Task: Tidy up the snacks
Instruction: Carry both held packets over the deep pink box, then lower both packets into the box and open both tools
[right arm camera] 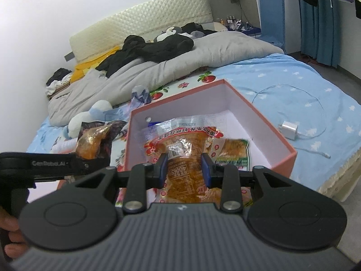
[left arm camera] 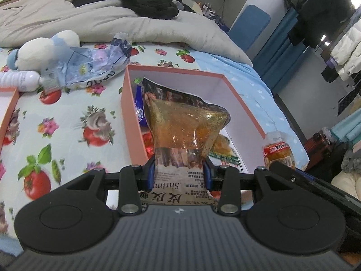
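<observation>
Snack bags sit clamped in each hand-held gripper, shrimp bag (left arm camera: 180,135) left (left arm camera: 180,171), red-printed bag (right arm camera: 182,158) right (right arm camera: 184,169), over pink box (left arm camera: 128,103).

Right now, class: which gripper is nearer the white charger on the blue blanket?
Right. The right gripper holds an orange pack over the box, which lies beside the charger; the left gripper, holding a shrimp bag, is at the box's opposite side.
</observation>
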`<state>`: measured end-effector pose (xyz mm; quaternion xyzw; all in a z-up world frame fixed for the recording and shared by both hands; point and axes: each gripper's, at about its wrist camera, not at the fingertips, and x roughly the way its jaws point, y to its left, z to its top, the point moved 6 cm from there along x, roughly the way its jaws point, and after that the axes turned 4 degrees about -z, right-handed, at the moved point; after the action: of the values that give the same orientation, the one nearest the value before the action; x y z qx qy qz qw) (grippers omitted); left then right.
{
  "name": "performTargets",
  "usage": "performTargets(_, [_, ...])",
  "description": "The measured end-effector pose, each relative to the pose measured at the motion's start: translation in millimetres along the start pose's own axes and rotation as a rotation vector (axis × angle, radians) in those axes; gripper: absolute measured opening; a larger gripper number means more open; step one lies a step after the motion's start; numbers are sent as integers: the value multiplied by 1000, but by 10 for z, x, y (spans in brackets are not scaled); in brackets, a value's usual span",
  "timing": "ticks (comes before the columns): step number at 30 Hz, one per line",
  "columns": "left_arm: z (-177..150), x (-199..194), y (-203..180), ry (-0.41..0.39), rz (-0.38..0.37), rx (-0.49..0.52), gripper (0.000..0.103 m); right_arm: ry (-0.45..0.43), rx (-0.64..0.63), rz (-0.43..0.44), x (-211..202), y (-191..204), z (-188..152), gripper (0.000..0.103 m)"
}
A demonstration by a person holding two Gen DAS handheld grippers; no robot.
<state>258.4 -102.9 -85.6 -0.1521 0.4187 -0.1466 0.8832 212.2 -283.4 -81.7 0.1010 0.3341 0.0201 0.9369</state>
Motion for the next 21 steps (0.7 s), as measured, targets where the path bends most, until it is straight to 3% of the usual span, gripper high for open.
performTargets(11, [548,743,88,11,3,4,45,12,8,14,702,-124,337,35])
performTargets(21, [779,1298,188,46,32,39,45,75,6,7,1357,-190,338,37])
